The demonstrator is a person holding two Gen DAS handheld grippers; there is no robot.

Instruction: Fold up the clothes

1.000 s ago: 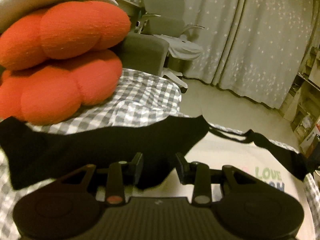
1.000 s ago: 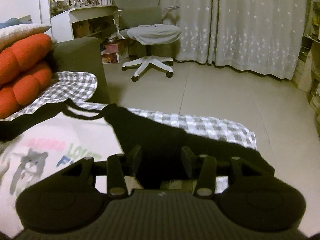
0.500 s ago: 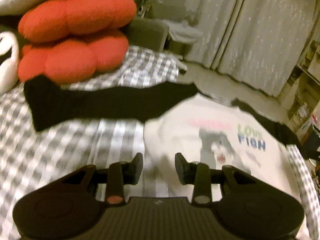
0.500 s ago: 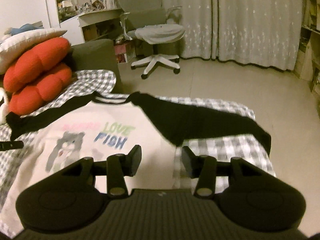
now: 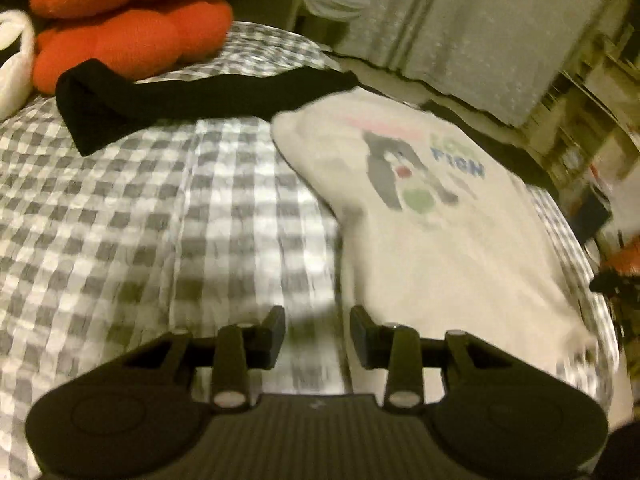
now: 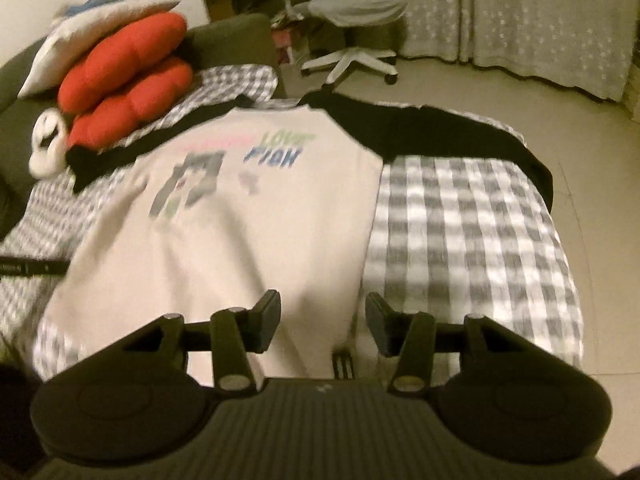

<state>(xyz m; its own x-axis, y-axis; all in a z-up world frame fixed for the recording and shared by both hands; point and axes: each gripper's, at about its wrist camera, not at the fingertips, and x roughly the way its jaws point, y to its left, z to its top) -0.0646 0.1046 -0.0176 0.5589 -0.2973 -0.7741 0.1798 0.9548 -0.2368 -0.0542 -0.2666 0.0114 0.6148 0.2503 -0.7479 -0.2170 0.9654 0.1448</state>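
A cream shirt with black sleeves and a cat print lies face up on the checkered bed. Its left sleeve stretches toward the red cushions, and its right sleeve runs along the bed's far edge. My left gripper hovers over the shirt's left side edge, where cloth meets sheet. Its jaws are opening, with nothing between them. My right gripper hangs open above the shirt near its lower right edge, holding nothing.
Grey-and-white checkered sheet covers the bed. Red cushions and a white plush sit at its far left. Beyond the bed are tiled floor, an office chair and curtains.
Both grippers have drawn back from the black sleeves, which were at their fingers a second ago. The sleeves now lie spread out, and the whole shirt front has come into view.
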